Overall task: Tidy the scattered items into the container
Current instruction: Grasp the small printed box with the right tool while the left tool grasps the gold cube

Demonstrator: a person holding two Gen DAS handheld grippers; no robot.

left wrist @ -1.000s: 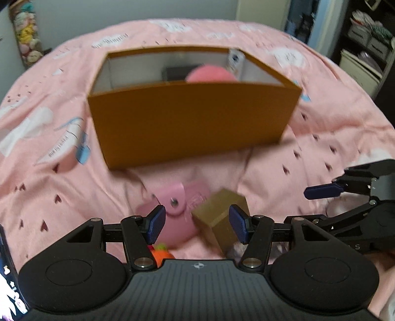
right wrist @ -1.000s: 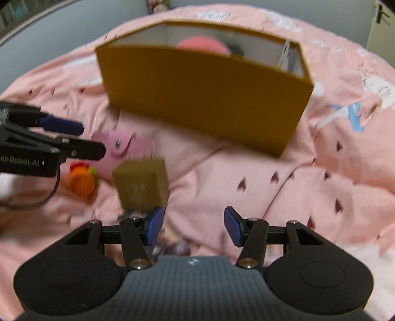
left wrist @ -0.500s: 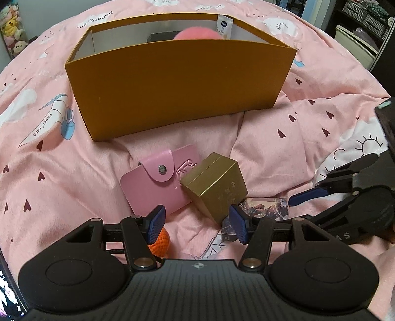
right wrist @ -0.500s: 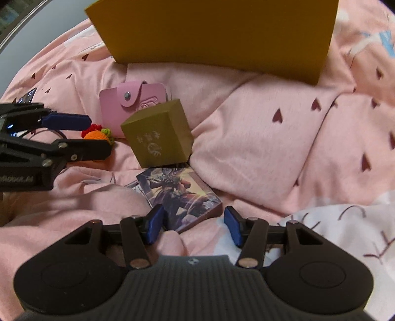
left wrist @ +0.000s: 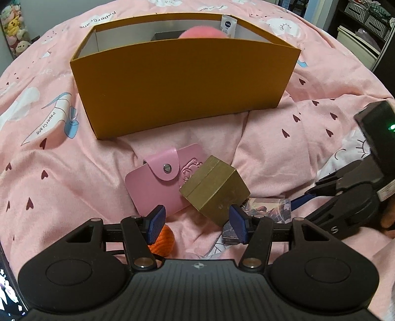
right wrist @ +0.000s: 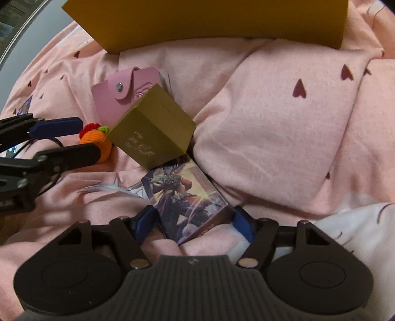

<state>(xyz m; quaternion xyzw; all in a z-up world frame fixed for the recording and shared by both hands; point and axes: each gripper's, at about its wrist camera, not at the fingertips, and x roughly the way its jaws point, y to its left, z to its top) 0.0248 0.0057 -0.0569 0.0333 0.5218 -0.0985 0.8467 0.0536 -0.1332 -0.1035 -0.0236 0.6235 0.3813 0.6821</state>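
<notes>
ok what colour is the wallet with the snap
Pink wallet, with a silver snap; clearest in the left wrist view.

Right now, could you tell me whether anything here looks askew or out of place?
Yes: the gold box sits tipped on an edge, leaning over the pink card holder instead of lying flat on the bedspread.

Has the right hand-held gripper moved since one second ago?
Yes. The right hand-held gripper went down and forward: the orange box climbed to the frame top, and its open fingers now straddle the picture card box.
</notes>
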